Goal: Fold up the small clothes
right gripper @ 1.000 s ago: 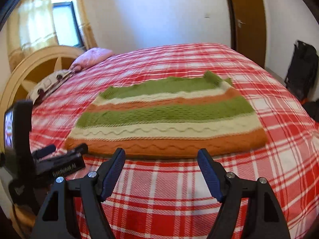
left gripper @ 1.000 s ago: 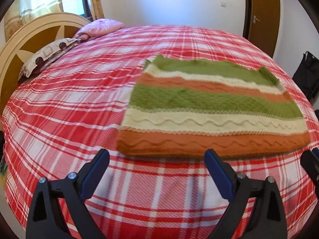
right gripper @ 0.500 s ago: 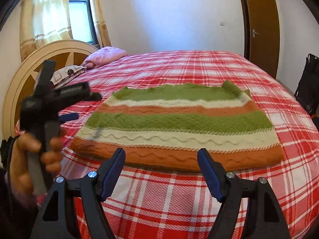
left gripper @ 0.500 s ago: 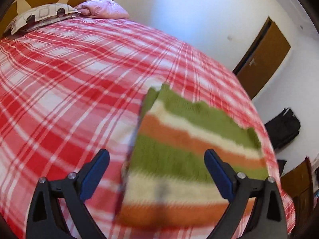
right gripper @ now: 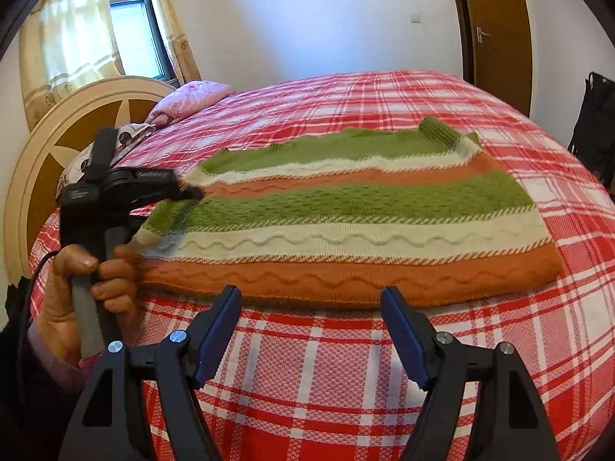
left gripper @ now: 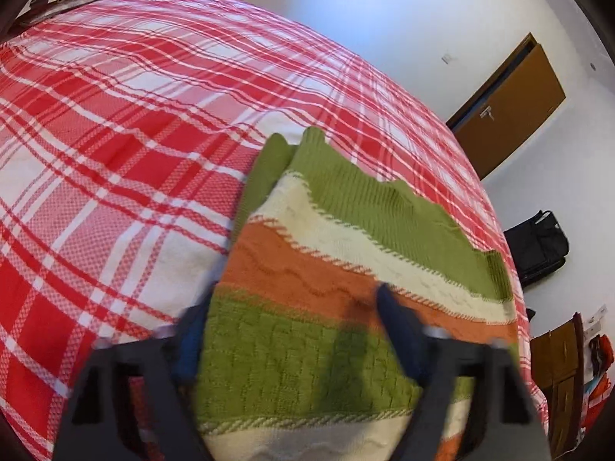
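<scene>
1. Closing over the left side edge of the striped sweater (left gripper: 323,307), the left tongs (left gripper: 292,330) have cloth between their jaws, likely to lift that side for a fold.
2. Spread flat on the plaid bed (right gripper: 346,365), the sweater lies just beyond the right tongs (right gripper: 311,330), which hang open and empty, probably waiting.
3. A second ago the left tongs gaped wide short of the hem; now they have swung round to the side.
</scene>
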Demonstrator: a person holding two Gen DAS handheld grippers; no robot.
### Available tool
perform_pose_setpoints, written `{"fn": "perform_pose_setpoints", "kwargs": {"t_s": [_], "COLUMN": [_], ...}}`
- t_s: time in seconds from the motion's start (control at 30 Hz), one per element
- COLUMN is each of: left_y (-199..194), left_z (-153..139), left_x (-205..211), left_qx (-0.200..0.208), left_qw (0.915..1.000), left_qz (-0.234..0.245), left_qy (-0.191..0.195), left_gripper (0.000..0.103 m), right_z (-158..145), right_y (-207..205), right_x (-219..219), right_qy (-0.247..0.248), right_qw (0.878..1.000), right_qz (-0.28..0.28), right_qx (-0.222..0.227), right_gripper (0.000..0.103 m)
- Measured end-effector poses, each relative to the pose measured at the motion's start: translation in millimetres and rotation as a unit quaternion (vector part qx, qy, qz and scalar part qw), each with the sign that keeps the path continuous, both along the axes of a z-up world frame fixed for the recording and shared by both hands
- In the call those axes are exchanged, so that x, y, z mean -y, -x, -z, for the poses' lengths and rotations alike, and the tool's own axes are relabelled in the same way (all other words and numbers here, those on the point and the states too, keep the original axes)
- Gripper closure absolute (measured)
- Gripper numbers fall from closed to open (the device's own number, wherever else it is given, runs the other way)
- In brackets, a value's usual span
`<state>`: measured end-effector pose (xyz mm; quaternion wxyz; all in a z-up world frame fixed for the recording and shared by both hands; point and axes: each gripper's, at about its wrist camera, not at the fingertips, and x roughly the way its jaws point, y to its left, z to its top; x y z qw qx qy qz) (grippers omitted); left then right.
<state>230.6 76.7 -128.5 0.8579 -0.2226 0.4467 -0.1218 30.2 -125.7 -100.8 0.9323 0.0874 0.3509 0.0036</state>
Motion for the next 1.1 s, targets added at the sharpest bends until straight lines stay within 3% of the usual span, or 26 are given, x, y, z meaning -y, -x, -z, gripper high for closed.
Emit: {"fn": "perform_pose_setpoints", "kwargs": {"t_s": [0.03, 0.07, 0.2, 0.23, 0.4, 0.53, 0.57, 0.6, 0.63, 0.73, 0.83, 0.93, 0.97, 1.1], "left_y": [2, 5, 3, 2, -6, -3, -2, 0, 1, 4, 5, 4, 4, 0], "left_z": [1, 3, 9, 9, 11, 0, -4, -8, -12, -25, -32, -29, -27, -17], "left_x": [-5, -12, -18, -18, -15, -6, -6, -6, -7, -4, 4, 6, 5, -5], "left_qx": [-0.002, -0.005, -0.006, -0.007, -0.017, -0.006, -0.001, 0.005, 0.009, 0.018, 0.031, 0.03, 0.027, 0.01], "left_qw": [1.0, 0.9998, 0.9992, 0.9992, 0.9985, 0.9999, 0.9999, 0.9998, 0.9996, 0.9993, 0.9991, 0.9995, 0.9996, 0.9998], "left_qz": [-0.003, -0.011, -0.002, -0.004, -0.014, 0.004, 0.006, 0.008, 0.008, 0.006, 0.01, 0.005, 0.002, -0.007], "left_qy": [0.008, 0.015, 0.039, 0.039, 0.05, 0.01, 0.011, 0.019, 0.024, 0.033, 0.025, 0.011, 0.011, 0.015], "left_gripper": [0.067, 0.076, 0.076, 0.071, 0.067, 0.086, 0.087, 0.087, 0.088, 0.088, 0.088, 0.088, 0.088, 0.087], "right_z": [2, 3, 8, 9, 9, -5, -11, -17, -22, -26, -18, 5, 22, 21], "right_y": [-1, -2, -3, -3, -2, -6, -9, -16, -28, -71, -116, -147, -159, -157], "right_x": [1, 2, 1, 1, 4, 10, 10, 11, 13, 23, 28, 15, 9, 8], "right_qy": [-0.004, -0.007, -0.01, -0.01, -0.012, -0.01, -0.001, 0.01, 0.014, 0.016, -0.019, 0.013, 0.026, 0.03], "right_qw": [1.0, 1.0, 1.0, 1.0, 1.0, 1.0, 0.999, 0.999, 0.999, 1.0, 1.0, 1.0, 0.999, 0.999], "right_qz": [0.0, 0.001, -0.001, -0.001, 0.003, -0.001, -0.002, -0.006, -0.012, 0.002, 0.008, 0.011, -0.002, 0.0], "right_qx": [-0.003, -0.005, -0.013, -0.013, -0.007, 0.022, 0.032, 0.037, 0.036, 0.024, 0.007, -0.012, -0.038, -0.031], "right_gripper": [0.028, 0.028, 0.028, 0.028, 0.028, 0.031, 0.052, 0.08, 0.086, 0.086, 0.086, 0.086, 0.086, 0.086]}}
